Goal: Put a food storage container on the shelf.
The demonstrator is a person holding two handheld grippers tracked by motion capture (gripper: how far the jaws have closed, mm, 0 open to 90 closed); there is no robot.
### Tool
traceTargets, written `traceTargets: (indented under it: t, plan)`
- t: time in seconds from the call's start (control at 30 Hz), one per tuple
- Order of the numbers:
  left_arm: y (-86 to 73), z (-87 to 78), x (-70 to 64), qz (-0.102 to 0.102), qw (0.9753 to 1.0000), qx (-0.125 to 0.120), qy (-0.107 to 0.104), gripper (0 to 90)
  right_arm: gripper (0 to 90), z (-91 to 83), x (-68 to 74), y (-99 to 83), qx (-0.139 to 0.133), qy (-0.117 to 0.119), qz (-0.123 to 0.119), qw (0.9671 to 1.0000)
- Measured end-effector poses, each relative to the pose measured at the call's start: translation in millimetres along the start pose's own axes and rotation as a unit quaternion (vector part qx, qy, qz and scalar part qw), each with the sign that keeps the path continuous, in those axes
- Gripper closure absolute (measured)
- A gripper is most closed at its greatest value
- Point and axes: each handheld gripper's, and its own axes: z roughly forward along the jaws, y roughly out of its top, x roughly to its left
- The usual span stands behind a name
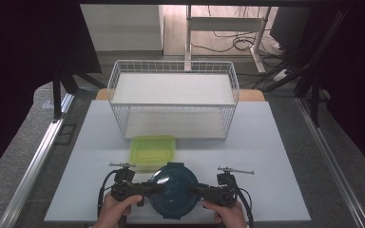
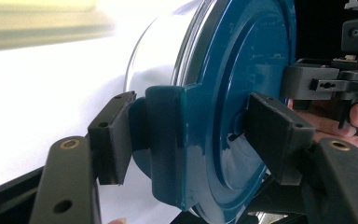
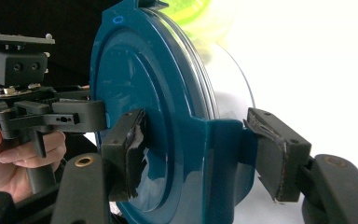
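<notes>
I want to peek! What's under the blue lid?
Under the blue lid sits a clear round container, held at its side clips by both grippers. Its inside looks empty from the side, but the lid hides most of it.

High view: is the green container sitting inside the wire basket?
No, the green container lies on the table in front of the wire basket, between it and the round blue-lidded container.

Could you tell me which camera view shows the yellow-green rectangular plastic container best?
The high view: the yellow-green rectangular plastic container shows whole there, lying between the white wire basket and the round container with the dark blue lid. The left gripper view gives a pale blurred strip, the right gripper view a bright blurred corner.
</notes>
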Motion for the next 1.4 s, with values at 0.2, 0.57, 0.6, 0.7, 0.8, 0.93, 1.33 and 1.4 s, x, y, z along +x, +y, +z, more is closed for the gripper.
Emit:
traceTargets:
  t: [0.2, 0.57, 0.6, 0.7, 0.8, 0.93, 1.33, 1.4]
  plan:
    - [7.6, -0.1, -5.9, 0.004, 0.9999, -0.009, 0.002, 35.4, 38.8, -5.7, 1.6, 8.5, -0.010, 0.000, -0.004, 0.9999]
    - [34.9, -9.5, -17.0, 0.018, 0.9997, -0.018, 0.000, 35.5, 38.8, -14.6, 12.1, 33.3, -0.021, 0.001, -0.022, 0.9995]
    - [38.6, -10.8, -17.5, 0.018, 0.9996, -0.020, -0.001, 35.5, 38.8, -15.0, 13.7, 36.7, -0.022, 0.001, -0.024, 0.9995]
    - [50.4, -15.2, -18.6, 0.019, 0.9995, -0.025, 0.000, 35.5, 38.9, -14.9, 18.5, 51.0, -0.025, 0.001, -0.032, 0.9992]
    - [57.4, -17.6, -19.4, 0.021, 0.9994, -0.027, 0.001, 35.5, 38.9, -14.5, 20.6, 58.3, -0.025, 0.003, -0.033, 0.9991]
    - [76.9, -24.4, -22.5, 0.024, 0.9991, -0.034, 0.002, 35.5, 38.9, -14.3, 27.1, 78.1, -0.030, 0.004, -0.038, 0.9988]
    - [114.6, -38.8, -32.9, 0.032, 0.9976, -0.062, -0.005, 36.0, 38.9, -22.5, 45.9, 125.9, -0.043, 0.005, -0.073, 0.9964]
    - [117.7, -39.6, -33.1, 0.032, 0.9974, -0.064, -0.007, 36.1, 38.9, -22.8, 46.9, 129.0, -0.044, 0.004, -0.076, 0.9961]
